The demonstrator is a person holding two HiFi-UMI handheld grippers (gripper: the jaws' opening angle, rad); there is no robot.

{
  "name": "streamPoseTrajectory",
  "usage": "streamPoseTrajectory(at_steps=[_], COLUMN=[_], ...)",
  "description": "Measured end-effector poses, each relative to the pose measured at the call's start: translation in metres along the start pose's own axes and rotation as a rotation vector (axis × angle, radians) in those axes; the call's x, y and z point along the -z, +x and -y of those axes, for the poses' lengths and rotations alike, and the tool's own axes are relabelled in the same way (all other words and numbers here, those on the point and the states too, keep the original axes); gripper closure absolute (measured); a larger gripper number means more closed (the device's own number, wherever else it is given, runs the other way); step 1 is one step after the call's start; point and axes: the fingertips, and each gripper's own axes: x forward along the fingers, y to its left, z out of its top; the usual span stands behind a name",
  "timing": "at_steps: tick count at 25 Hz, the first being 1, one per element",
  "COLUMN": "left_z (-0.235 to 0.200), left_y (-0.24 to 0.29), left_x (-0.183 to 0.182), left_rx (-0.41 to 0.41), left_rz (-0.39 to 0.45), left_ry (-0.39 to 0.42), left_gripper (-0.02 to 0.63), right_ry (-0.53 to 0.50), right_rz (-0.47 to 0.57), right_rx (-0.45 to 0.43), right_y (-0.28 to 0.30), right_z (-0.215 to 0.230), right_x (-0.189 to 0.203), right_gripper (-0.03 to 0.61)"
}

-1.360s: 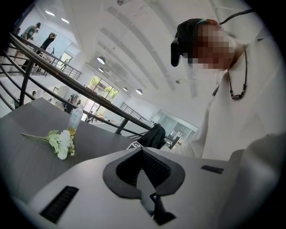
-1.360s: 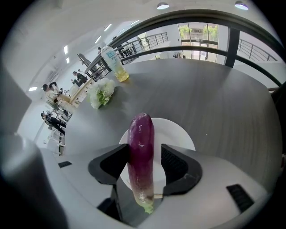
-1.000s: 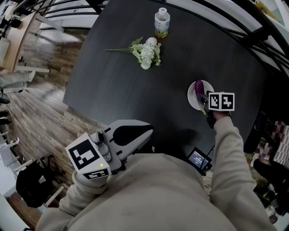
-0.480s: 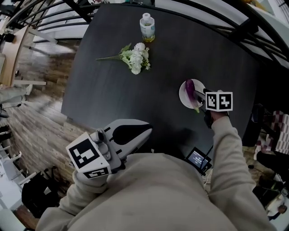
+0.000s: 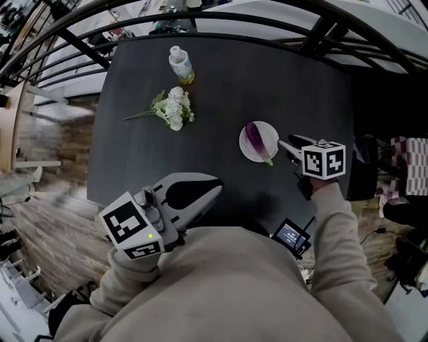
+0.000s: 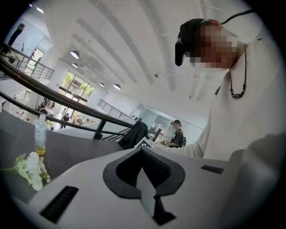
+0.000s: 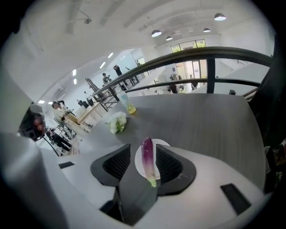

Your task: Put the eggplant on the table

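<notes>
Presently the eggplant lies on a white plate, not on bare tabletop.

Main risk: the right gripper, just beside the plate, has spread jaws now closing. The eggplant sits in line with the gap, untouched, so the jaws may shut short of it.

Lesser risk: the plate gets nudged.

Left gripper: well apart from the plate, jaws pressed together, empty.

Room: bright hall, railings beyond the plate.

Tabletop: dark, matte, with flowers and a bottle far from the plate.

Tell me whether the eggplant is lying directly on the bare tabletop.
No, the eggplant lies on the white plate, which stands on the dark table.
</notes>
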Motion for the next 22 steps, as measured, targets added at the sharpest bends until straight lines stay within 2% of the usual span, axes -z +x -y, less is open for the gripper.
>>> streamPoseTrajectory(at_steps=[5, 8, 13, 18, 22], left_z=[-0.006, -0.002, 0.014, 0.022, 0.023], left_y=[0.014, 0.023, 0.042, 0.052, 0.053], left_x=[-0.026, -0.04, -0.051, -0.066, -0.079], left_rx=[0.03, 0.063, 0.147, 0.2, 0.209], left_rz=[-0.009, -0.009, -0.011, 0.025, 0.04], left_ry=[0.091, 0.132, 0.168, 0.161, 0.18], left_gripper=[0.609, 0.609, 0.609, 0.609, 0.609], right_ry=[-0.017, -0.016, -0.026, -0.008, -0.096], right_rz=[0.158, 0.241, 0.413, 0.665, 0.737], right_rx=[-0.097, -0.148, -0.203, -0.293, -0.296], right_y=[-0.054, -0.089, -0.146, -0.211, -0.244], right_z=[-0.028, -0.048, -0.088, -0.136, -0.167], right_x=[-0.016, -0.026, -0.053, -0.089, -0.106], right_gripper=[0.508, 0.549, 0.563, 0.565, 0.565])
